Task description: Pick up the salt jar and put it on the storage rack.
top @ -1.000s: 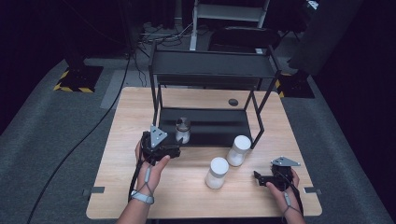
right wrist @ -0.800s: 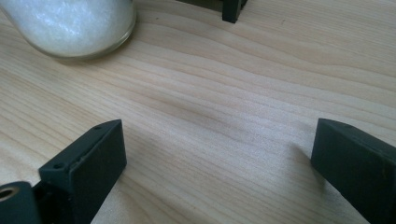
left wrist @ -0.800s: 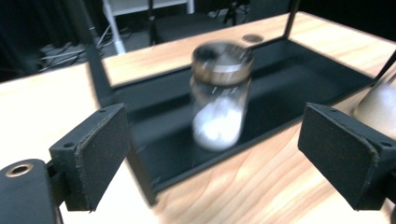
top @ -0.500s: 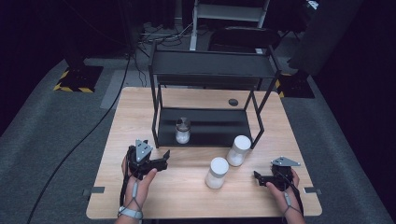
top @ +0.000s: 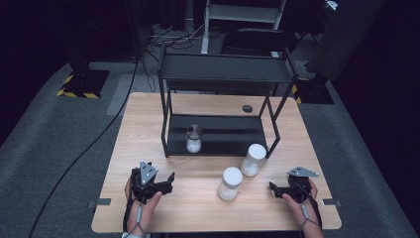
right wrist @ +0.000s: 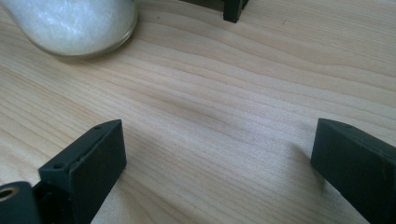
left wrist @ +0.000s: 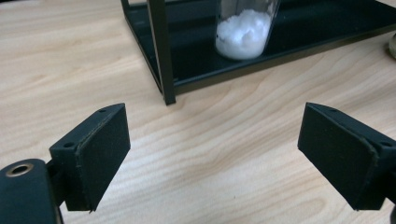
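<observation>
Jars are the things at hand, placed around a black rack [top: 225,74] on the wooden table [top: 148,119]. Left of the rack and nearer the person, the left gripper [top: 168,179] rests with jaws wide apart, empty. A small jar [top: 193,139] of white stuff stands on the rack's bottom shelf. Two white jars [top: 230,183] [top: 253,159] stand just before the rack's right front leg. Farther right, the right gripper [top: 272,187] lies spread wide, empty.
</observation>
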`<state>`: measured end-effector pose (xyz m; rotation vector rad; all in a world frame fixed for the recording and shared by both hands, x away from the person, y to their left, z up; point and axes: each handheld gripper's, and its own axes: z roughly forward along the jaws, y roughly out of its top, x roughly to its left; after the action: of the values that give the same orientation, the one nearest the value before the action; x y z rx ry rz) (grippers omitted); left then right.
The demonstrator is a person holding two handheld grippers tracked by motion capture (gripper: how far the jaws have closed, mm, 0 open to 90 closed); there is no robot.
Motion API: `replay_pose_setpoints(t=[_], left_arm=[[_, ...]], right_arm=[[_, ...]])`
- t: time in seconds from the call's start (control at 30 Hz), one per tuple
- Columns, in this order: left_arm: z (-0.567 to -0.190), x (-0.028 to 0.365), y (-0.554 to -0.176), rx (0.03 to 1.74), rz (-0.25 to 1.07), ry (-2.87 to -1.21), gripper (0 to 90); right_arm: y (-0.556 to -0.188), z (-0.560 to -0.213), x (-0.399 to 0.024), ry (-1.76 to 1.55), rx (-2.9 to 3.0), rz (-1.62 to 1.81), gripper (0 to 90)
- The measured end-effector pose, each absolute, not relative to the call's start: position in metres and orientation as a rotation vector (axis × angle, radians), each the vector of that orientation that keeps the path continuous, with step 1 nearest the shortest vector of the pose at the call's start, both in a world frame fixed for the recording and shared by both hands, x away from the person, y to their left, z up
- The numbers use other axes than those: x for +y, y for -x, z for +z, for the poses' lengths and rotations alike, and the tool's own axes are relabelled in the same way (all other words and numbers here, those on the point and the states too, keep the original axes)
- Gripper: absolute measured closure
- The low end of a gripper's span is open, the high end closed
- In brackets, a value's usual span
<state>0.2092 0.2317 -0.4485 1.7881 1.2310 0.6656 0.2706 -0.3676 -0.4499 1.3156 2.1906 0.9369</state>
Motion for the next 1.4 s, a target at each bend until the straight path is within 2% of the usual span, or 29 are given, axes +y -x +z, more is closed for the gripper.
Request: replay_pose_setpoints(t=[0.2,0.67,1.4], left_arm=[[-0.453,0.237,-0.21,1.237,0.65,-1.819,8.9],[-0.45,0.228,-0.239,1.335,0.536,-2.022,8.9],[-0.45,0.228,-0.239,1.343,0.533,-2.016,7.5]], right_arm=[[-0.27,-0.45,-0.368,-1.315,2.192,0.94,3.1],[-0.27,-0.45,-0.368,-1.316,2.191,0.939,3.1],[-0.27,-0.45,-0.368,-1.315,2.192,0.939,3.1]])
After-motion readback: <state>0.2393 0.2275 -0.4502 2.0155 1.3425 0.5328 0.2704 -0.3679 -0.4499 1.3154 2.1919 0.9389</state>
